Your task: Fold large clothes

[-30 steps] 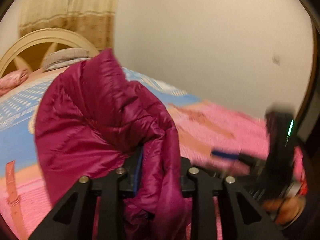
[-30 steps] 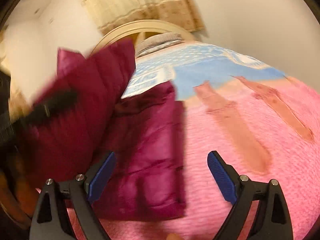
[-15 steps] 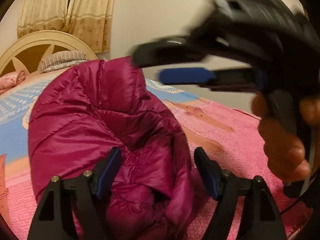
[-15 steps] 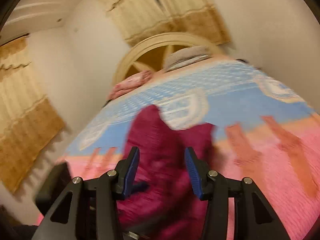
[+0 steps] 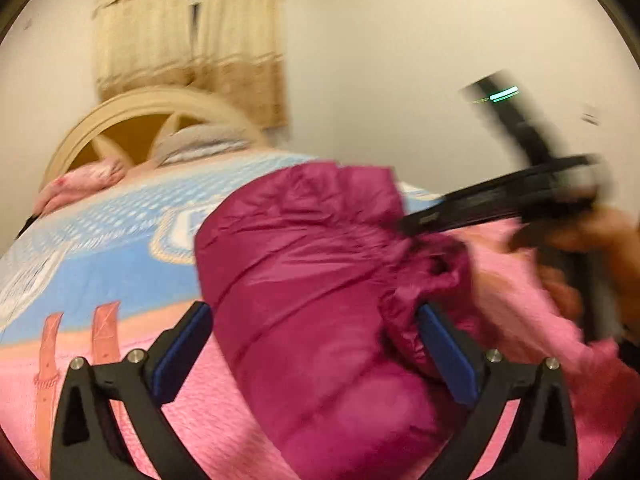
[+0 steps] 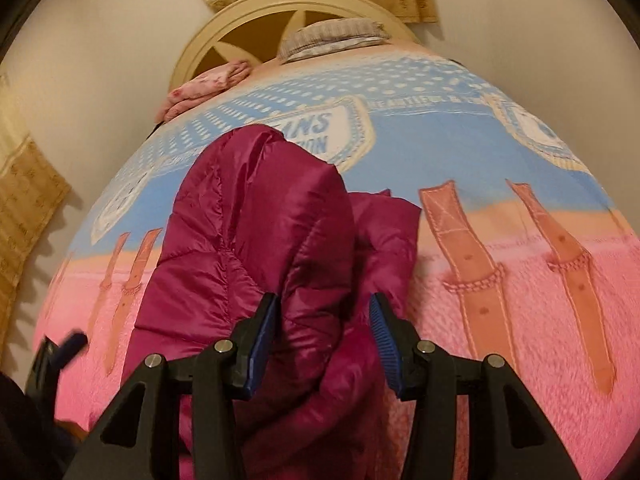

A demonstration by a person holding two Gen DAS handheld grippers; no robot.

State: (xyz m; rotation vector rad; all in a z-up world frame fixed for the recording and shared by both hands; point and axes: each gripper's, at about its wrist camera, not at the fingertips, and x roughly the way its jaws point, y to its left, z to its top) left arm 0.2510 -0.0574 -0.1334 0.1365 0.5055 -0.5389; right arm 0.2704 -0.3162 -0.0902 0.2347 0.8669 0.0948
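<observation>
while the magenta puffer jacket (image 6: pixel 256 240) lies bunched on the bed (image 6: pixel 540 320), over the pink part of the bedspread and reaching up onto the blue band, both tools are busy around it. in the right wrist view the jacket's long axis runs roughly from 6 o'clock up to 12 o'clock, toward the headboard (image 6: pixel 288 12), with a second flap (image 6: pixel 388 232) spilling out at about 2 o'clock. the right gripper (image 6: pixel 322 344) has a fold of the padded fabric between its blue fingers (image 6: pixel 262 340); its jaws closed in within the last second and now stand half-shut, and the cloth fills the gap, so i read it as grasping the jacket. the left gripper (image 5: pixel 316 354) has just been opening and now stands released at full spread, the jacket's bulk lying between its fingers (image 5: pixel 180 344) without being pinched; one fold brushes the finger at 3 o'clock. in that view the jacket stretches from 6 o'clock toward 1 o'clock, and the other tool comes in blurred from 3 o'clock with a hand (image 5: pixel 592 248) behind it. as a judgement, the right hand is the nearer one and has the hold, so the coming fold likely turns on it carrying its edge along that long axis, while the left must re-grip.
</observation>
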